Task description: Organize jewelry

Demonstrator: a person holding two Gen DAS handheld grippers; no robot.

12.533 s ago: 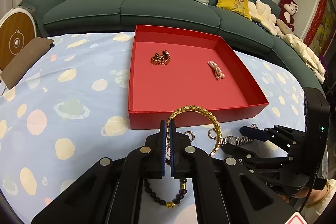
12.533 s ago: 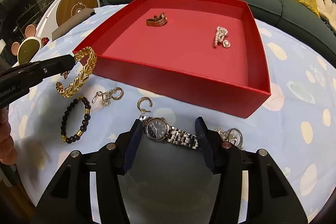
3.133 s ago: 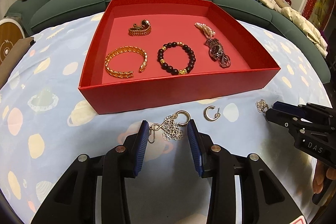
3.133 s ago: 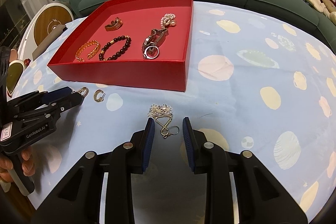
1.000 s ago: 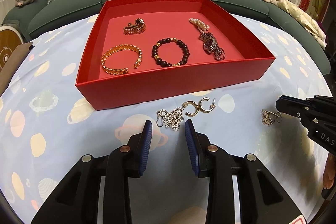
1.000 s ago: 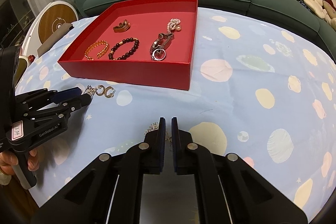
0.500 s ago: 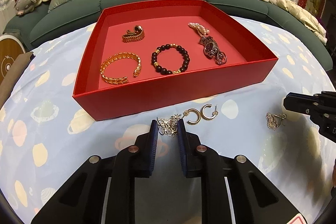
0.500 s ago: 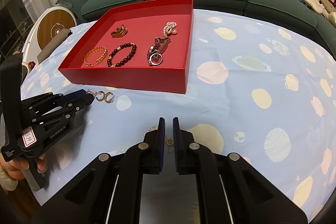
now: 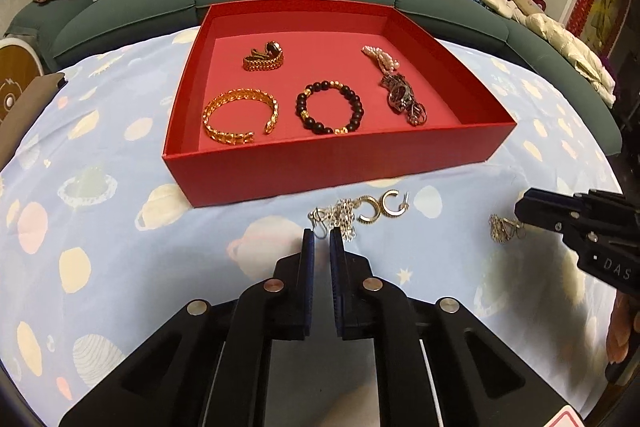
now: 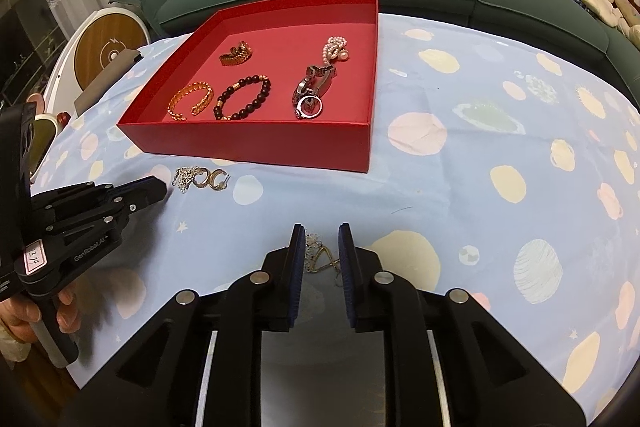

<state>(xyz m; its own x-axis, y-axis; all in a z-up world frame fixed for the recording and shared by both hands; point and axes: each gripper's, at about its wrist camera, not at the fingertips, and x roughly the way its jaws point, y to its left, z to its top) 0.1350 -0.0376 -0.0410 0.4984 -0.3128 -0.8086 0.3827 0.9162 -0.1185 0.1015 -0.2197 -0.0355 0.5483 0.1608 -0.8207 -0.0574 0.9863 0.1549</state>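
While both tools hover low over the soft blue tablecloth [image 9: 120, 227] printed with pastel planets, the jewelry splits between cloth and box. The shallow red cardboard box [image 9: 320, 167] holds a gold leaf-link bangle [image 9: 240, 123], a dark round-bead bracelet [image 9: 330, 109], a steel-link watch [image 9: 402, 97], a pearl strand [image 9: 382, 57] and a gold mesh band [image 9: 264, 59].

Just in front of the box's near wall lies a silver flower-cluster earring [image 9: 340, 215], touching a pair of gold C-shaped hoop earrings [image 9: 378, 205]. The left gripper [image 9: 321, 233] has just been closing. Its blue-padded fingers [image 9: 308, 247] are drawn to a thin slit, with the earring's wire hook caught at their tips and the filigree flowers spilling past them.

The right gripper [image 10: 321, 229] has just been opening. Its pads stand apart, and a matching flower earring [image 10: 318, 259] lies flat on the cloth between them, touched by neither.
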